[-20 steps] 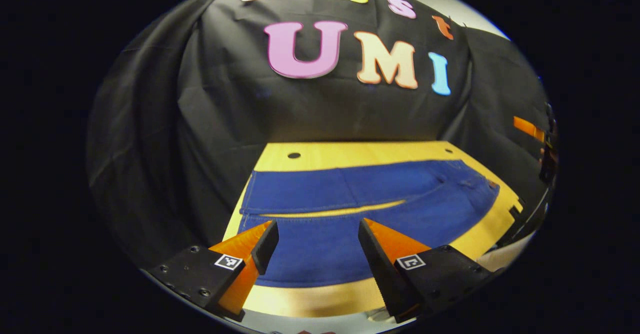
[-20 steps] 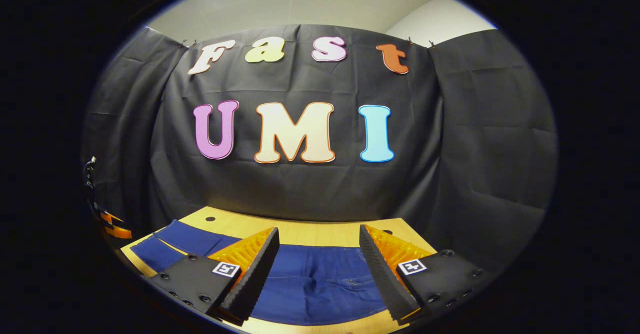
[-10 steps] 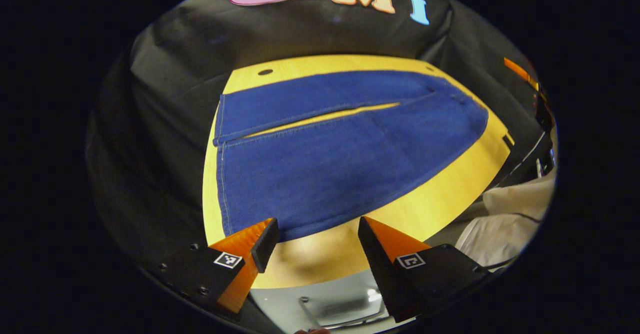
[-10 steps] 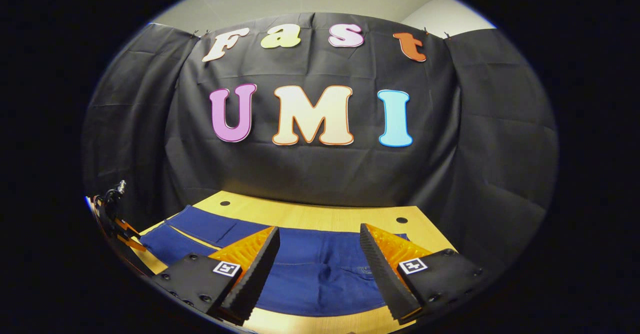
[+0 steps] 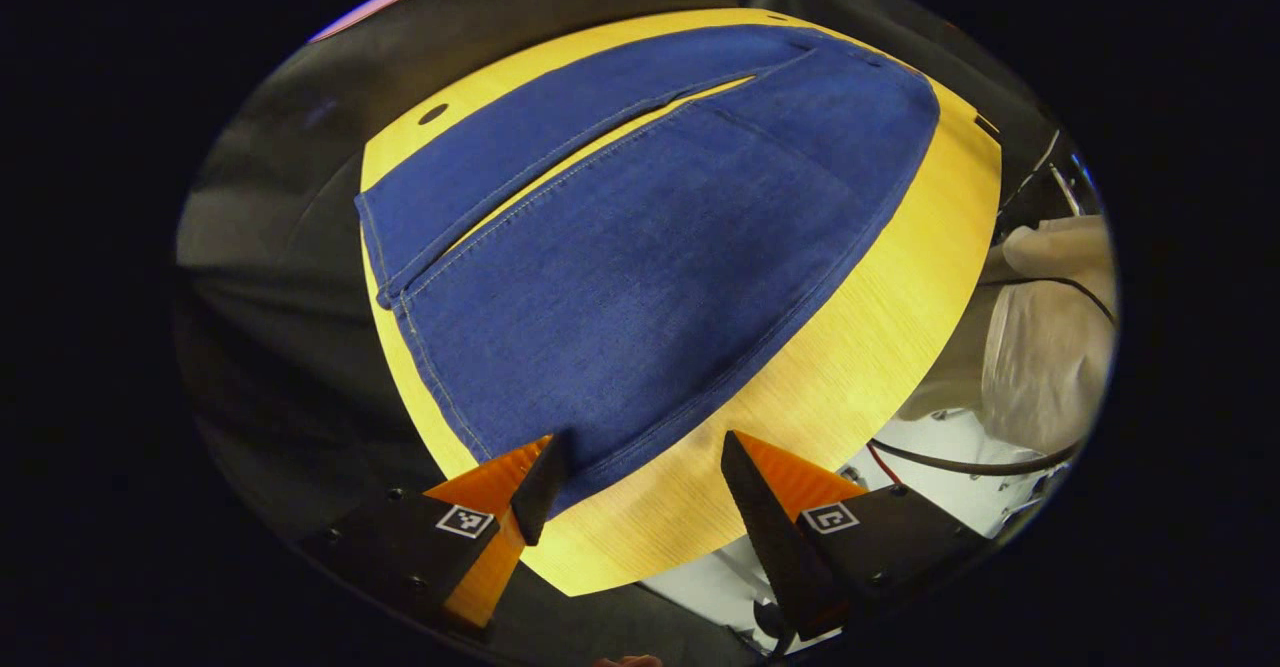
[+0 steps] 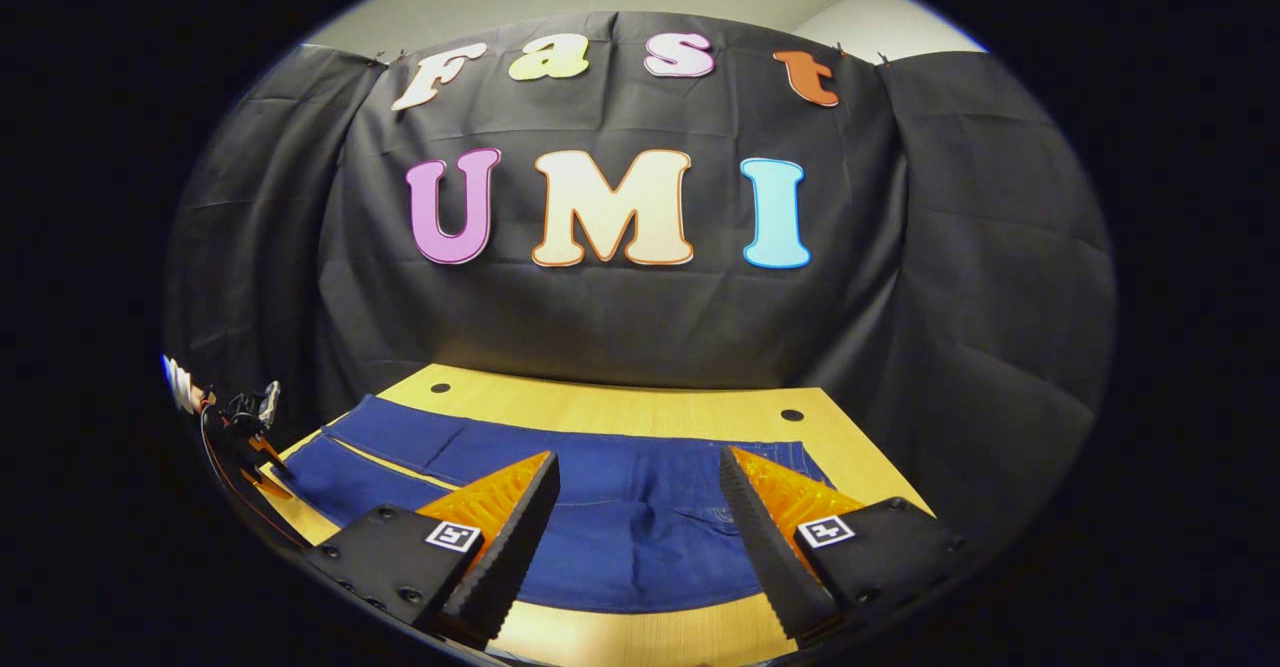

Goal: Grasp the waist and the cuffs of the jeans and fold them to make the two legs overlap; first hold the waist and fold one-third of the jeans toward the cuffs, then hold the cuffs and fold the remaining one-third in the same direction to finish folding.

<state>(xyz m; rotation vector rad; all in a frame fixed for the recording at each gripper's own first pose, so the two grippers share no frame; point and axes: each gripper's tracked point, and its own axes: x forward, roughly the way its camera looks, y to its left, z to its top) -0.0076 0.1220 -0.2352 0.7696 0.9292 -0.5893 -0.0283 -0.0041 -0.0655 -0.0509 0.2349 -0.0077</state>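
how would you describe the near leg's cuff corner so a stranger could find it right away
Start at the yellow wooden table, where blue jeans lie flat with legs apart. Follow the leg nearer the table's front edge to its stitched hem; the cuff corner sits beside the left gripper, right by its orange finger.

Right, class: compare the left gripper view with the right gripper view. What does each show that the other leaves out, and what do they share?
Left gripper view alone: the cuff end of the jeans seen from above, the left gripper open at the near cuff corner, and a pale sleeve beside the table.

Right gripper view alone: the waist end, with the right gripper open above it.

Both: the blue jeans lying flat, legs side by side, on the yellow wooden table.
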